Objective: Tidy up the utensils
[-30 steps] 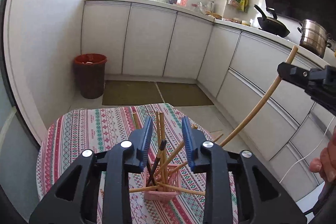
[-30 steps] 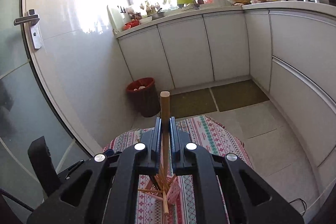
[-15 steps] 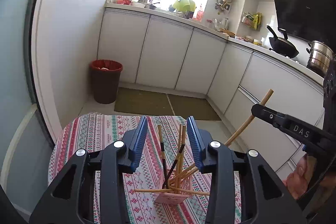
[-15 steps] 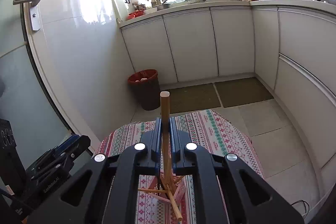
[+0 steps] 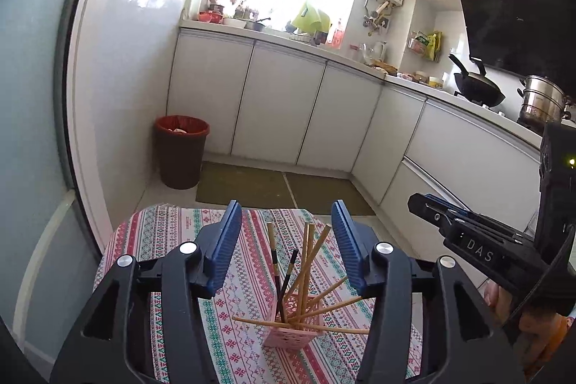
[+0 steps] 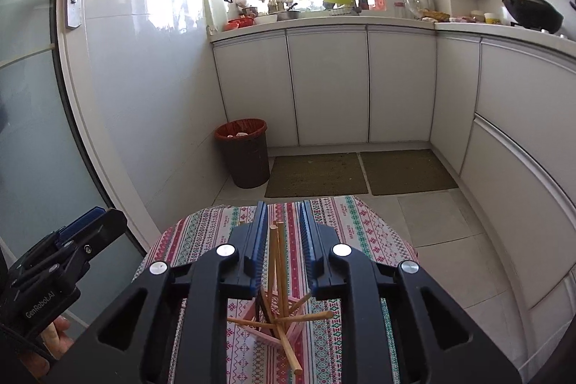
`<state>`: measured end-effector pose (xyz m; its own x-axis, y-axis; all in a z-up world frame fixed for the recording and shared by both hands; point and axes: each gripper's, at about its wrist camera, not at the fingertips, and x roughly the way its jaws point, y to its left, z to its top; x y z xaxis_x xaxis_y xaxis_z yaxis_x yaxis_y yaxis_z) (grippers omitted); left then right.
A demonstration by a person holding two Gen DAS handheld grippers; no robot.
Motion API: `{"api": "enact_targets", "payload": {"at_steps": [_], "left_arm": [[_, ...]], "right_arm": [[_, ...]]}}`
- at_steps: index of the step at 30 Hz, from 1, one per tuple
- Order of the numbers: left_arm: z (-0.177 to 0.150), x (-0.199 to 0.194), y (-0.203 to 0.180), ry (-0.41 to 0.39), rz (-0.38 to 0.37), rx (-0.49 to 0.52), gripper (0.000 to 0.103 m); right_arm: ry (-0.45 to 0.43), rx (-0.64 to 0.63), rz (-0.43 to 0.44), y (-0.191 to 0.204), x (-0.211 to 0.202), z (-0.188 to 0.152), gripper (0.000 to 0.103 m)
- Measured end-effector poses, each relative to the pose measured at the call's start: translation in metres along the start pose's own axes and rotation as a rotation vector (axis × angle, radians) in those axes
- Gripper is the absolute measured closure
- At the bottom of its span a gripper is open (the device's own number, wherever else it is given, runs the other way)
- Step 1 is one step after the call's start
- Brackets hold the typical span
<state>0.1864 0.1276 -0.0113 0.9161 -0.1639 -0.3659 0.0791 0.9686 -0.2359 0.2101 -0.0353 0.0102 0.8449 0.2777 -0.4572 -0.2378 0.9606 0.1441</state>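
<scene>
Left wrist view: left claw [image 5: 286,249], lower centre, has just opened wide, empty, above the pink basket [image 5: 293,335] of chopsticks [image 5: 306,272] on the counter [image 5: 165,233]. Right claw [image 6: 282,249] has just parted narrowly, gripping nothing.

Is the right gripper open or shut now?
Open. The right gripper has just been opening; a gap shows beside each pad, and the chopsticks stand free in the pink basket.

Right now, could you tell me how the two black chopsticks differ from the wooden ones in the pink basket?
The black chopsticks are dark, and they stand close together and nearly upright. The wooden chopsticks are pale tan, far more numerous, and splay out, several poking sideways through the basket's walls. All sit in the same pink basket.
</scene>
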Motion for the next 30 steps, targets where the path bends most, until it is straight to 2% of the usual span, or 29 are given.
{"api": "enact_targets", "payload": {"at_steps": [2, 3, 4, 5, 6, 11, 14, 17, 25, 30], "left_arm": [[0.000, -0.006, -0.005, -0.010, 0.012, 0.010, 0.048], [0.000, -0.008, -0.007, -0.015, 0.022, 0.014, 0.042], [0.000, -0.011, -0.009, -0.023, 0.035, 0.013, 0.038], [-0.001, -0.013, -0.010, -0.030, 0.050, 0.012, 0.028], [0.000, -0.015, -0.010, -0.037, 0.065, 0.010, 0.022], [-0.005, -0.020, -0.016, -0.015, 0.105, 0.012, 0.013], [-0.011, -0.026, -0.022, -0.001, 0.107, 0.012, 0.011], [-0.018, -0.034, -0.030, 0.006, 0.115, 0.015, 0.007], [-0.040, -0.062, -0.051, 0.042, 0.125, 0.029, 0.007], [-0.044, -0.082, -0.058, 0.007, 0.160, 0.013, 0.007]], "right_arm": [[-0.001, 0.002, -0.015, -0.002, -0.007, -0.002, 0.070], [-0.001, 0.006, -0.021, -0.004, -0.010, -0.003, 0.066], [-0.002, 0.012, -0.028, -0.006, -0.013, -0.004, 0.057], [-0.005, 0.017, -0.039, -0.009, -0.016, -0.005, 0.049], [-0.011, 0.024, -0.052, -0.012, -0.020, -0.006, 0.045], [-0.039, 0.038, -0.120, -0.025, -0.034, -0.010, 0.019], [-0.038, 0.043, -0.157, -0.032, -0.041, -0.015, 0.011], [-0.018, 0.054, -0.179, -0.038, -0.048, -0.023, 0.008], [0.008, 0.089, -0.230, -0.049, -0.085, -0.054, 0.007], [0.046, 0.109, -0.232, -0.049, -0.107, -0.067, 0.007]]}}
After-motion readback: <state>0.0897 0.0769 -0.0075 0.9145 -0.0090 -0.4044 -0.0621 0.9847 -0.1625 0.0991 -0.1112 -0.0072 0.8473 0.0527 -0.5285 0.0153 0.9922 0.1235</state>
